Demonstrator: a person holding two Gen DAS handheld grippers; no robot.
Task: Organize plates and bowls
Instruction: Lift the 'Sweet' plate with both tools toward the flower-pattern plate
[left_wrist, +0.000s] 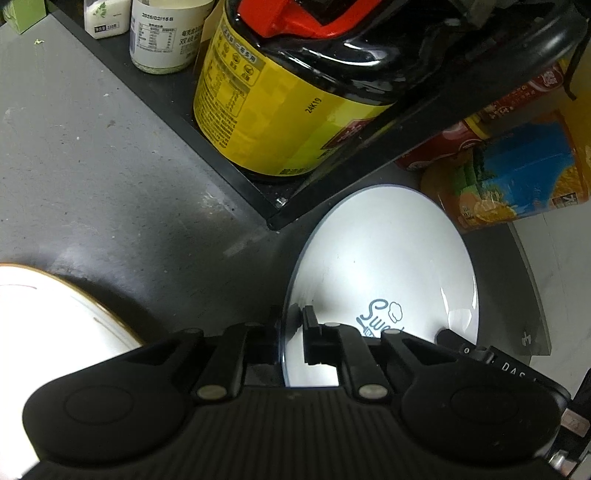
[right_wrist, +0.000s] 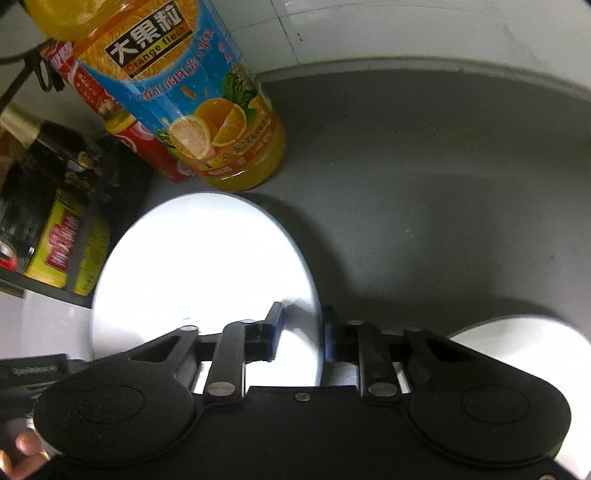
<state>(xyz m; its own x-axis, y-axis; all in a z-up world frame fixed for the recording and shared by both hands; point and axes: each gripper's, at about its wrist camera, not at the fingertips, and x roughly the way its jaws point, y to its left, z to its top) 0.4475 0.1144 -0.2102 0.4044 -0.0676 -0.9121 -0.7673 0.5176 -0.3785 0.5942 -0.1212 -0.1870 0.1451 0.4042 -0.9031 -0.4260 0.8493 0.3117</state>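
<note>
Both tools are clamped on the same white plate (left_wrist: 384, 266) — left tool (left_wrist: 293, 332), right tool (right_wrist: 303, 332) — so stacking's barely started; other dishes (left_wrist: 55, 314) remain on the table (left_wrist: 92, 166).

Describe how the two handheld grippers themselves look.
Both the left gripper and the right gripper are matte black, with a ribbed centre, round side lobes, silver rivets on linkage bars and slim jaws. The left one bears white lettering at its right edge.

Glossy white glazed plate (left_wrist: 384, 258), matt grey speckled countertop (left_wrist: 92, 166), matt black plastic tool (left_wrist: 291, 343), glossy plastic juice bottle (right_wrist: 192, 110)
</note>
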